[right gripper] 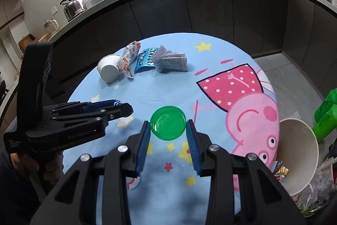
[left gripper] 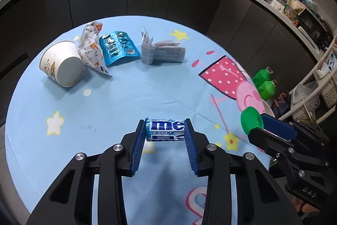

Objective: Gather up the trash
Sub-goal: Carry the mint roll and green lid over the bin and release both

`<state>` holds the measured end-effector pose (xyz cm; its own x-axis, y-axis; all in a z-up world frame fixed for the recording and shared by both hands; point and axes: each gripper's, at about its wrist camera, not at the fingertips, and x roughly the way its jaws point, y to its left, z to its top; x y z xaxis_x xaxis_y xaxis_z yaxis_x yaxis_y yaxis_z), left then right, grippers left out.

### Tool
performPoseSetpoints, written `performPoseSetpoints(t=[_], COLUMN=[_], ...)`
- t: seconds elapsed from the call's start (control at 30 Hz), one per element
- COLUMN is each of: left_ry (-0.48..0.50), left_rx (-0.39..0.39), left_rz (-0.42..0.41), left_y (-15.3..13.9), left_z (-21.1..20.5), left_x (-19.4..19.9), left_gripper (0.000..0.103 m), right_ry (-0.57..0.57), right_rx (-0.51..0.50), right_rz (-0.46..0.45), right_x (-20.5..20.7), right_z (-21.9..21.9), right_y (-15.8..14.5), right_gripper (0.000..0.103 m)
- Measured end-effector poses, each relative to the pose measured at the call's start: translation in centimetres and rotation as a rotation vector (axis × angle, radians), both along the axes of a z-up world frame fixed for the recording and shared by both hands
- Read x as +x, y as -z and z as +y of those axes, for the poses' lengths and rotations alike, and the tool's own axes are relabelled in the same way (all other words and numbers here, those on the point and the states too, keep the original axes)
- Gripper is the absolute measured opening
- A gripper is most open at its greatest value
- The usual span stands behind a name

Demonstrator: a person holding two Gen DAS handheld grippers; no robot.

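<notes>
The left gripper (left gripper: 165, 133) grips a candy roll (left gripper: 165, 130) and the right gripper (right gripper: 167, 130) a green lid (right gripper: 168, 122), while a paper cup (left gripper: 62, 63), wrapper (left gripper: 91, 47), pill pack (left gripper: 119, 47) and folded leaflet (left gripper: 163, 53) wait at the far side of the table (left gripper: 126, 98).

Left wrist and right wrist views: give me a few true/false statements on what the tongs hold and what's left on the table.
1. The left tongs grip a blue candy roll. True.
2. The right tongs hold a red lid. False: a green lid.
3. The paper cup stands upright. False: it lies on its side.
4. A blue blister pack lies between a crumpled wrapper and a folded leaflet. True.
5. The table cover is plain white. False: light blue with cartoon print.
</notes>
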<state>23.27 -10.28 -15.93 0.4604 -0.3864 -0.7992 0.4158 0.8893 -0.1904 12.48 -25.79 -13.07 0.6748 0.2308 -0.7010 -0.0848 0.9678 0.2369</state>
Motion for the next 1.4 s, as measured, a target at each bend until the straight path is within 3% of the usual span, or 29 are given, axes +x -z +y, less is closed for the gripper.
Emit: performPoseSetpoints(t=[0.3, 0.5, 0.93, 1.4], left_ry=[0.139, 0.247, 0.435, 0.509], left_rx=[-0.115, -0.143, -0.147, -0.059], left_rz=[-0.111, -0.126, -0.082, 0.018], left_y=[-7.0, -8.5, -7.8, -2.4], left_z=[-4.3, -8.8, -19.5, -27.9], left_x=[-4.2, -6.1, -7.8, -5.4], left_gripper=[0.034, 0.035, 0.035, 0.035], right_ry=[0.098, 0.204, 0.407, 0.466], right_rx=[-0.004, -0.008, 0.039, 0.105], right_rz=[-0.077, -0.109, -0.073, 0.037], right_x=[-4.1, -7.4, -11.8, -9.9], right_z=[-3.9, -8.2, -16.8, -21.9], right_y=[-3.0, -4.0, -0.8, 5.8], right_gripper=[0.036, 0.036, 0.036, 0.038])
